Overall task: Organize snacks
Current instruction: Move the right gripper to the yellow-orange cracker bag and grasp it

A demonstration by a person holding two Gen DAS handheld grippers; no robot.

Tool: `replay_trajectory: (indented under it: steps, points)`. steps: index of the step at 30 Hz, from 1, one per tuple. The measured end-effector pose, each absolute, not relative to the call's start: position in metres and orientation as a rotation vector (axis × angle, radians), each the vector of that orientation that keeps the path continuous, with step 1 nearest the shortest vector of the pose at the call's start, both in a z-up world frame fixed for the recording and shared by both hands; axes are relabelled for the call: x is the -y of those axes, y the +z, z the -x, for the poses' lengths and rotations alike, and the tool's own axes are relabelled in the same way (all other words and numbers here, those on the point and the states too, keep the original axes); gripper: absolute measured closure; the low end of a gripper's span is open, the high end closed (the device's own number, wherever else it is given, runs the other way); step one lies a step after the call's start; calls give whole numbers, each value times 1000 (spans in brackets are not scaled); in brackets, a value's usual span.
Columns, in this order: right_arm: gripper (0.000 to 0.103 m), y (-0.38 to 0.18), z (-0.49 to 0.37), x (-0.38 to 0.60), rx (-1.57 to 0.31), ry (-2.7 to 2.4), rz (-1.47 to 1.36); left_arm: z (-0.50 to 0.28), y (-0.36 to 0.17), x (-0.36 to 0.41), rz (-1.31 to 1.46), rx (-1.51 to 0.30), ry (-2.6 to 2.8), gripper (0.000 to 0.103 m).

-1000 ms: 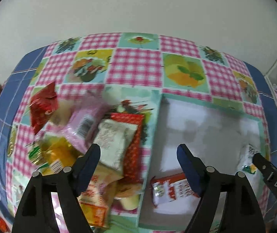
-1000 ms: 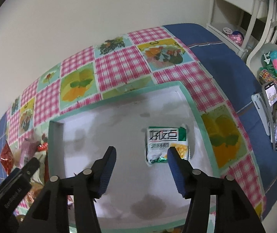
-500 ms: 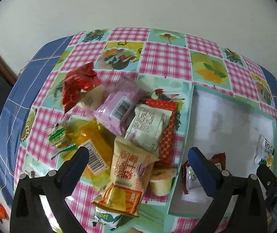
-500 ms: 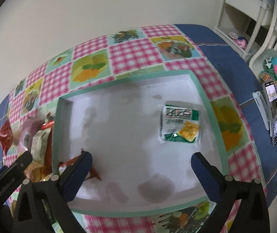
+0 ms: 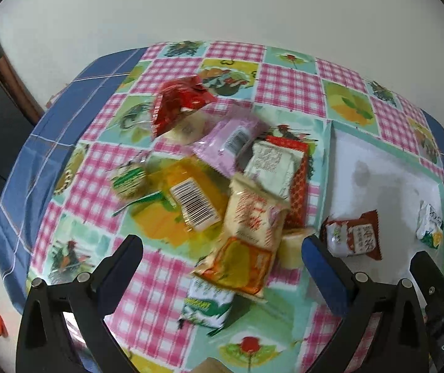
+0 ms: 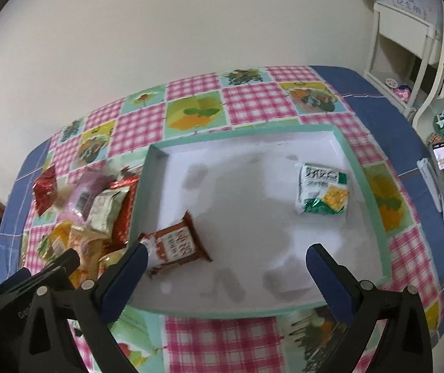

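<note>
- Left wrist view: left gripper (image 5: 222,264) is released and empty, poised over the snack pile (image 5: 231,186) just left of the tray (image 5: 386,168), likely choosing the next pick.
- Right gripper (image 6: 226,267) is released and empty above the tray.
- Tray holds a brown packet (image 6: 176,244) near its left wall and a green packet (image 6: 322,192) near its right wall, spaced apart, probably for sorting.
</note>
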State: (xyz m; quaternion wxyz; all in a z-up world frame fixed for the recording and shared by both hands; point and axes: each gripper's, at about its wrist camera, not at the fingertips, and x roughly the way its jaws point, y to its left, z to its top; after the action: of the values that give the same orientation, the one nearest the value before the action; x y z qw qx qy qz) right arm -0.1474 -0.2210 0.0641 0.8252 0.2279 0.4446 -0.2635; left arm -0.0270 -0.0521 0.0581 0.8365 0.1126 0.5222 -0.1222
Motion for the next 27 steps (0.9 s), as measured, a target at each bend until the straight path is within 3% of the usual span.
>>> replay_trajectory:
  steps: [27]
  points:
    - [0, 39, 92, 144, -1058, -312, -550, -14, 39, -47, -7, -1228, -63, 1]
